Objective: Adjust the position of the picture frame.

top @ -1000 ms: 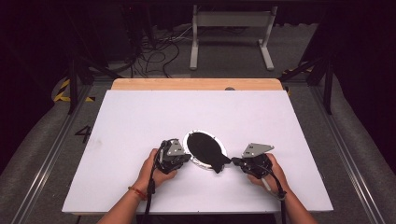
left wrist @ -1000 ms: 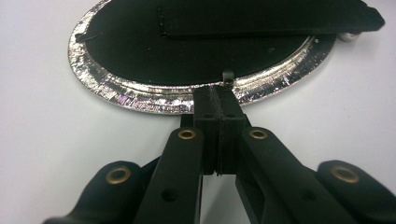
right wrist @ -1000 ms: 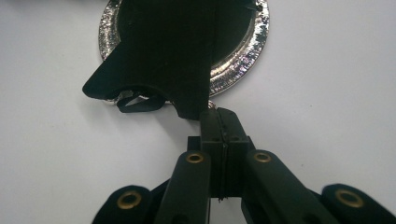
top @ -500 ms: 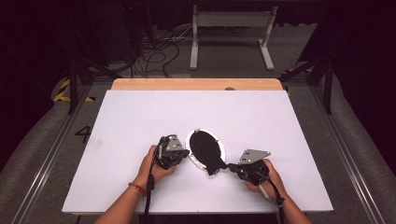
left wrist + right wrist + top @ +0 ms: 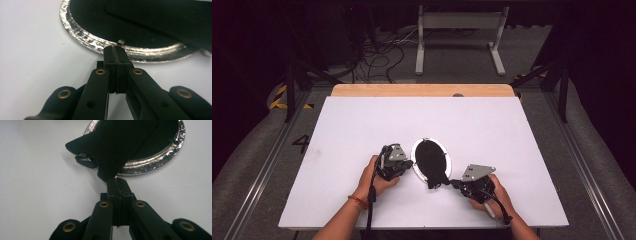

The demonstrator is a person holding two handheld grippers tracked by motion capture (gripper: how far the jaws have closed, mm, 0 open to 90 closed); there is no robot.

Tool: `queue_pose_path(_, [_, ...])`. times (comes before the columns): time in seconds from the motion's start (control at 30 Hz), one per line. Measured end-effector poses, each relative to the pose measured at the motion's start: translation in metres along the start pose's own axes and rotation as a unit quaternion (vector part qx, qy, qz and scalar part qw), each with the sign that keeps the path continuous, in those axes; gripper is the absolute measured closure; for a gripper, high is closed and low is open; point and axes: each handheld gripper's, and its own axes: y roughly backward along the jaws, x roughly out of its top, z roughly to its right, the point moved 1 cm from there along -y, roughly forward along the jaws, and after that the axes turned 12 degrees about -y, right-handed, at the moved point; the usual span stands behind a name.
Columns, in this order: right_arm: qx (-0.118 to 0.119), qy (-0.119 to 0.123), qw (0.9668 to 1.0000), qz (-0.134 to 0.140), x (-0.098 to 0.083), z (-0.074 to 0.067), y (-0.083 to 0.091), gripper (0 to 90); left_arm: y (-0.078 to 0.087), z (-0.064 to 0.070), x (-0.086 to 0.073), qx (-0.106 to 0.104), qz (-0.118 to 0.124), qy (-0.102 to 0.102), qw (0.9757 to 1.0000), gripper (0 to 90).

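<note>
An oval silver-rimmed dish (image 5: 447, 161) lies on the white table (image 5: 362, 125), with a black cloth pouch (image 5: 430, 160) draped over it. The pouch trails off the near rim toward my right gripper (image 5: 453, 183). In the right gripper view the jaws are shut (image 5: 117, 181) on a corner of the pouch (image 5: 117, 147), in front of the dish's rim (image 5: 150, 163). My left gripper (image 5: 410, 164) sits at the dish's left side. In the left gripper view its jaws are shut (image 5: 115, 48), tips touching the shiny rim (image 5: 82, 37), with nothing visible between them.
The table's wooden far edge (image 5: 422, 90) runs along the back. Beyond it stand a grey metal frame (image 5: 457, 35) and loose cables (image 5: 377, 55) on the dark floor. The person's hands hold both grippers near the table's front edge.
My right gripper has moved left and a little nearer, closer to the dish, carrying the pouch's corner with it. The left gripper and the dish have stayed where they were.
</note>
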Motion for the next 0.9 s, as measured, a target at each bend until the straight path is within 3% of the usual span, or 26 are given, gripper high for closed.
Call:
queue_pose_path(0.1, [-0.001, -0.003, 1.0, 0.0, 0.0, 0.001, -0.001, 90.0, 0.002, 0.003, -0.001, -0.016, 0.0, -0.001, 0.9999, 90.0])
queue_pose_path(0.3, [-0.002, -0.001, 1.0, -0.002, 0.001, 0.001, -0.002, 90.0, 0.001, 0.007, 0.0, -0.021, 0.007, 0.004, 0.9997, 88.4])
queue_pose_path(0.37, [0.005, -0.004, 1.0, 0.0, 0.001, 0.001, -0.003, 90.0, 0.0, 0.008, 0.001, -0.018, 0.005, 0.003, 0.9998, 89.1])
queue_pose_path(0.53, [0.004, -0.001, 1.0, -0.002, 0.001, -0.001, -0.002, 90.0, -0.003, 0.007, 0.003, -0.016, 0.01, 0.0, 0.9998, 89.5])
queue_pose_path(0.9, [-0.005, 0.0, 1.0, 0.0, 0.001, -0.006, -0.003, 90.0, -0.01, 0.005, 0.008, 0.008, 0.011, -0.006, 0.9999, 89.6])
